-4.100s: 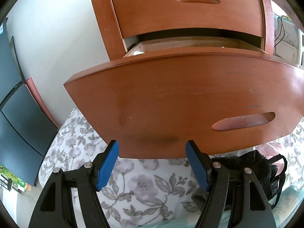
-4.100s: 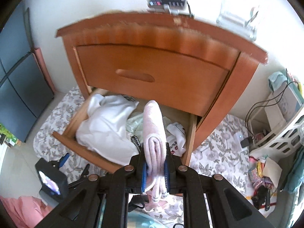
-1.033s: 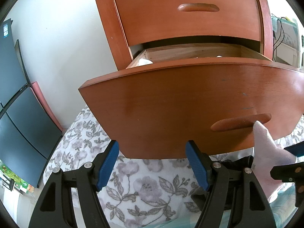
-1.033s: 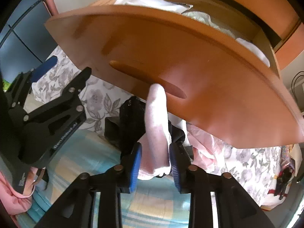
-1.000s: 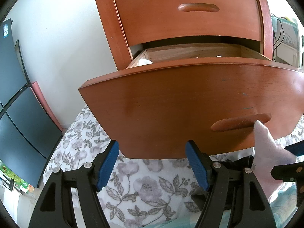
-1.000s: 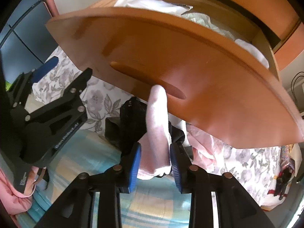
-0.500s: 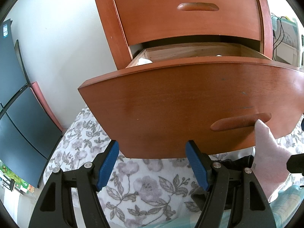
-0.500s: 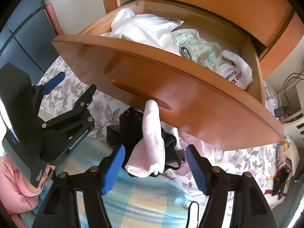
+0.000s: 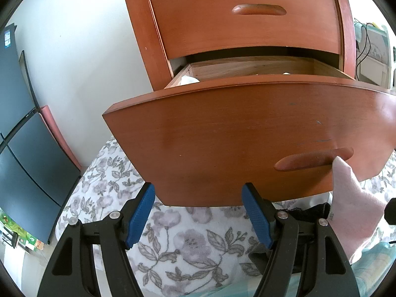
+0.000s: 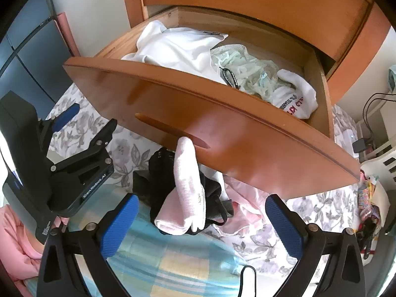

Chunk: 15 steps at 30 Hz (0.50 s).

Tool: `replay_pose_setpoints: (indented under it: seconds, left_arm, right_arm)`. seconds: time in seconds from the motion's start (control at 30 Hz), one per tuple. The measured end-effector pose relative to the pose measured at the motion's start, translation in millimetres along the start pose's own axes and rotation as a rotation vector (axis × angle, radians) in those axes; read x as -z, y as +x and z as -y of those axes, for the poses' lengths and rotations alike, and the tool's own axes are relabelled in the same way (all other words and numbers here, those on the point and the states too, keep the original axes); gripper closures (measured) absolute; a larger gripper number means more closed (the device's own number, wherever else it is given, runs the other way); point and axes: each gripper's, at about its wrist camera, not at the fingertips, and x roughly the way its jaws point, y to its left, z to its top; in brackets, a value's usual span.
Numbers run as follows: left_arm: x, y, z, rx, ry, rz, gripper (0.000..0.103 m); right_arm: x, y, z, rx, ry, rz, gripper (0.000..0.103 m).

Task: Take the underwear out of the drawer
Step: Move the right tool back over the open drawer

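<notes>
Drawer [image 10: 222, 133] contents, white and pale green garments, are shown only in the right wrist view. Pink underwear [image 10: 188, 193], folded and ribbed, is laid on dark clothing [image 10: 160, 170] at 6 o'clock below the drawer front. Right gripper [image 10: 201, 219] jaws have just been opening, underwear unclamped between them; left gripper [image 9: 199, 212] fingers are parted, empty.

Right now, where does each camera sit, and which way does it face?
Left wrist: low before the open wooden drawer, facing its front; its hand-held gripper shows, jaws apart, empty.
Right wrist: higher, angled down into the drawer; its open hand-held gripper and the left one show.
Shared: drawer, pale pink folded cloth, floral sheet.
</notes>
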Motion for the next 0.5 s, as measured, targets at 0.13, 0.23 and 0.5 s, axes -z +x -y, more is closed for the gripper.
replay_pose_setpoints:
  seconds: [0.13,0.23,0.5]
  left_arm:
    - [0.0,0.0,0.0,0.0,-0.001,0.001,0.029]
    - [-0.4,0.3,-0.4,0.003,-0.004,-0.001,0.03]
    - [-0.7,2.1,-0.8,0.008,-0.01,-0.005,0.03]
  right_arm:
    - [1.0,-1.5,4.5,-0.004,0.021,0.009,0.0]
    - [1.9,-3.6,7.8,-0.004,0.032,0.017,0.0]
    - [1.2,-21.8,11.0,0.005,0.037,0.056,0.0]
